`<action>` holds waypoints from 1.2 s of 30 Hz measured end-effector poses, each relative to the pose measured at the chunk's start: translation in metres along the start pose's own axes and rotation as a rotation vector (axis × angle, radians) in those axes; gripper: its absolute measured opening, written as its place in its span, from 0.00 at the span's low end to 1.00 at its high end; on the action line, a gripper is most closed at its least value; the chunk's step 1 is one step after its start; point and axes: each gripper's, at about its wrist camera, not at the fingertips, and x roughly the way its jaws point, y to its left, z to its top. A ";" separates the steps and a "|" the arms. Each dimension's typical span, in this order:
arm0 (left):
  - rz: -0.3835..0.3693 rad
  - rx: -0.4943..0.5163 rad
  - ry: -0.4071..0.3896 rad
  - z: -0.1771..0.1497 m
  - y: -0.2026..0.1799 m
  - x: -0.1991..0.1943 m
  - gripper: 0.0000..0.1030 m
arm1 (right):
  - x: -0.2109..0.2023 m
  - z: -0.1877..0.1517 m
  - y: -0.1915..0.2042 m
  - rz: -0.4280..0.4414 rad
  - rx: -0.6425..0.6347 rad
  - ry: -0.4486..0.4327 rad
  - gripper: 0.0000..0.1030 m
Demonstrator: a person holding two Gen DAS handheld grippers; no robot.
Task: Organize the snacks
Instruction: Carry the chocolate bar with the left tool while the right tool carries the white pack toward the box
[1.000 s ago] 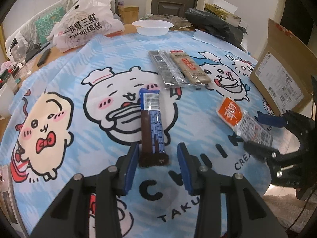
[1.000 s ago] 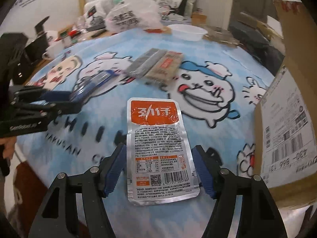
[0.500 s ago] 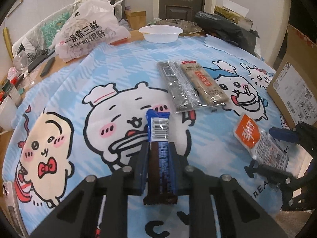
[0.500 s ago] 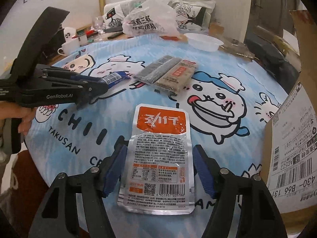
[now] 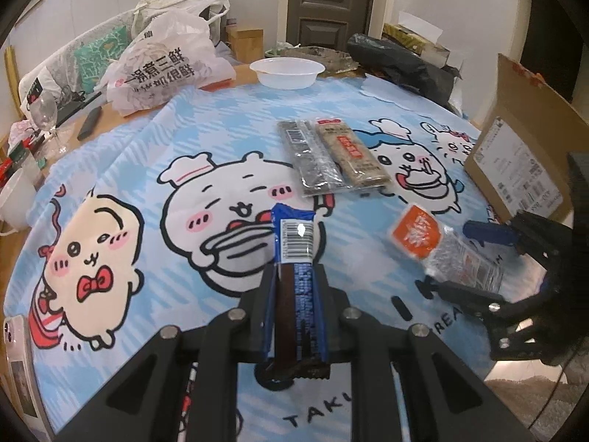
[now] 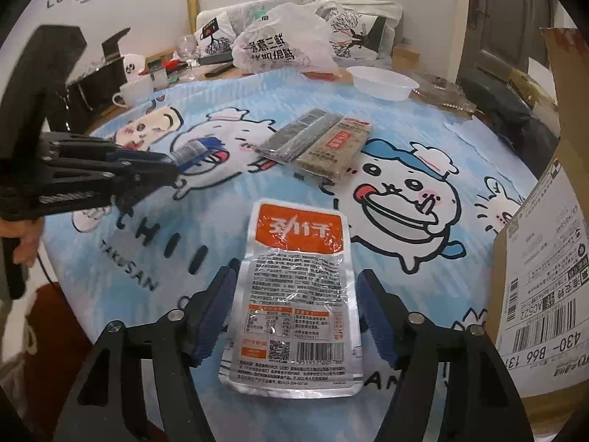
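My left gripper is shut on a blue and brown snack bar, which is held tilted up above the cartoon tablecloth. The right wrist view shows the same bar sticking out of the left gripper. An orange and silver snack packet lies flat between the blue pads of my right gripper. Its jaws are opening, with a narrow gap on each side of the packet. From the left wrist view, that packet sits inside the right gripper.
A dark snack packet and a brown one lie side by side mid-table. An open cardboard box stands at the right edge. A white bowl, a plastic bag, a glass and clutter fill the far side.
The left gripper closed on the blue bar and raised it off the cloth. The right gripper stayed around the orange packet, its jaws narrowing a little and then widening again.
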 end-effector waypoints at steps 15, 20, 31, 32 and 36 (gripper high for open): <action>0.003 -0.015 -0.043 0.000 0.001 -0.024 0.15 | -0.013 0.006 0.000 0.033 0.001 -0.068 0.60; 0.019 -0.007 -0.111 0.011 -0.001 -0.061 0.15 | -0.048 0.024 0.020 0.059 -0.044 -0.153 0.60; -0.031 0.114 -0.291 0.074 -0.073 -0.148 0.15 | -0.158 0.061 0.004 -0.015 -0.026 -0.378 0.60; -0.052 0.129 -0.300 0.081 -0.085 -0.150 0.15 | -0.169 0.058 -0.009 -0.038 -0.003 -0.396 0.60; -0.178 0.190 -0.310 0.109 -0.146 -0.147 0.15 | -0.193 0.041 -0.056 -0.117 0.091 -0.429 0.60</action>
